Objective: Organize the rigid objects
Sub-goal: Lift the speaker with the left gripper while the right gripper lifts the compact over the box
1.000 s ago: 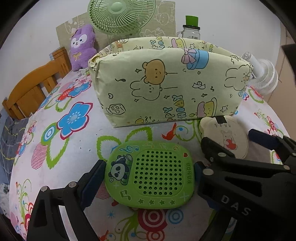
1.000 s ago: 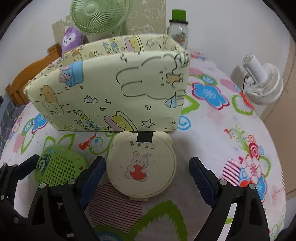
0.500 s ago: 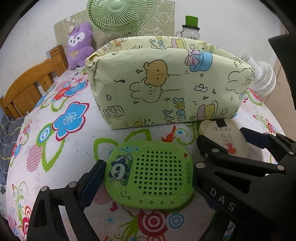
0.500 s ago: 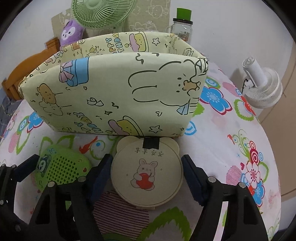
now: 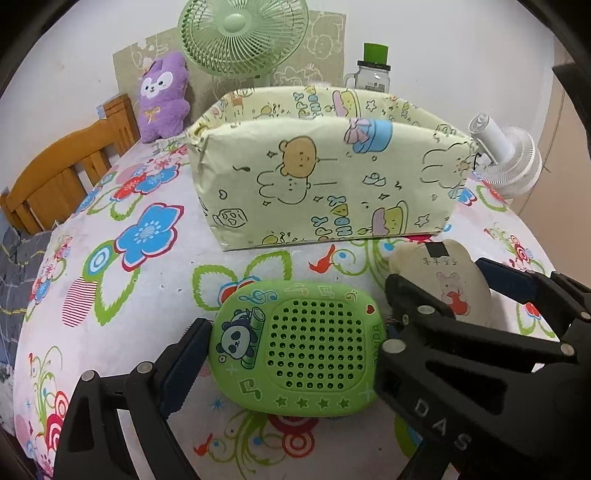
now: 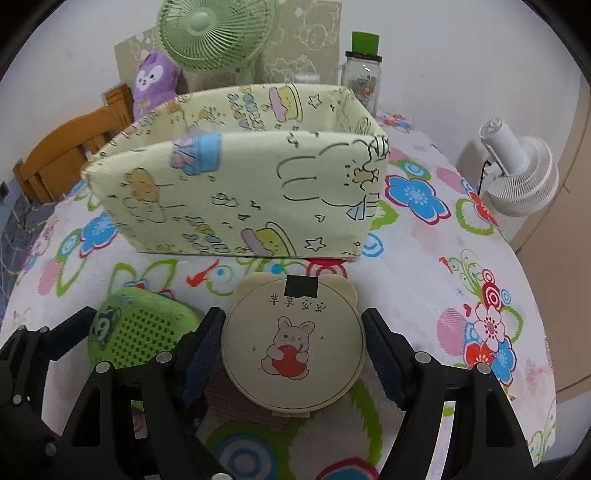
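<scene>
Both tools grip now: right (image 6: pixel 293 350) newly clamped the compact (image 6: pixel 293 349), left (image 5: pixel 291 354) holds the speaker (image 5: pixel 295 350).

Black claw (image 6: pixel 293 354) frames with silver screws, ribbed navy pads (image 6: pixel 382 356), white "DAS" lettering.

box (image 5: pixel 325 184): pale yellow, cartoon bears and bunnies | in front of box: green panda case (image 5: pixel 299 347) with dots of holes; cream round case (image 6: pixel 295 347) with bunny hugging red heart | cloth (image 5: pixel 140 280) under box: white, big blue and red flowers | behind box: green fan (image 5: pixel 242 35), purple plush (image 5: pixel 162 96)
</scene>
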A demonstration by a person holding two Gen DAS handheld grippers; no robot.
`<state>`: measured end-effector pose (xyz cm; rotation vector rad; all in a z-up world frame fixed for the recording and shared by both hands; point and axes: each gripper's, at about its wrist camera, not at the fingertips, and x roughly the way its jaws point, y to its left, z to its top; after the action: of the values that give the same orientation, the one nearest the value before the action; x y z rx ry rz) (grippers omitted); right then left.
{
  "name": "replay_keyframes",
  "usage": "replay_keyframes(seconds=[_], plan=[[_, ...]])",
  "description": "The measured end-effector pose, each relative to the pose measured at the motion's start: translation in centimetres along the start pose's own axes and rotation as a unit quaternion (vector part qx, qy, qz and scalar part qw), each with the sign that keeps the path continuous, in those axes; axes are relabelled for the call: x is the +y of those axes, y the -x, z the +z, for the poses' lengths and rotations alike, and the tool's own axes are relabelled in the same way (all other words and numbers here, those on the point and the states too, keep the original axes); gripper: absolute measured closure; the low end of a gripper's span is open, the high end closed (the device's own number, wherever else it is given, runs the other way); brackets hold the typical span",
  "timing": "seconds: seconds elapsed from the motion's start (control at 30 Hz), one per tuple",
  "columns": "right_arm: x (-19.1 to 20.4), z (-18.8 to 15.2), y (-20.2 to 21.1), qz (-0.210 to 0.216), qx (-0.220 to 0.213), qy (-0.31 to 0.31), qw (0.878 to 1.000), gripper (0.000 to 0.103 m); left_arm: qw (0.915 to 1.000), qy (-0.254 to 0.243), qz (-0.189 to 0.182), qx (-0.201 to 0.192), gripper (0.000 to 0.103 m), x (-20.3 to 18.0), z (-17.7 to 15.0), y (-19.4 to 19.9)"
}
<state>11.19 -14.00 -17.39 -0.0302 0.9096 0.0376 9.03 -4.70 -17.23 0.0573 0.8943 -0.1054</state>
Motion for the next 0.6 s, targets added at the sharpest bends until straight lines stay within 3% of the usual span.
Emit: replay_keyframes(seconds=[0.6], plan=[[0.1,-0.9,4.9,0.001,-0.04,0.003,0.999,0.027,0.9993,-0.008,0.007,-0.036,0.008,-1.0,-0.4,4.3]])
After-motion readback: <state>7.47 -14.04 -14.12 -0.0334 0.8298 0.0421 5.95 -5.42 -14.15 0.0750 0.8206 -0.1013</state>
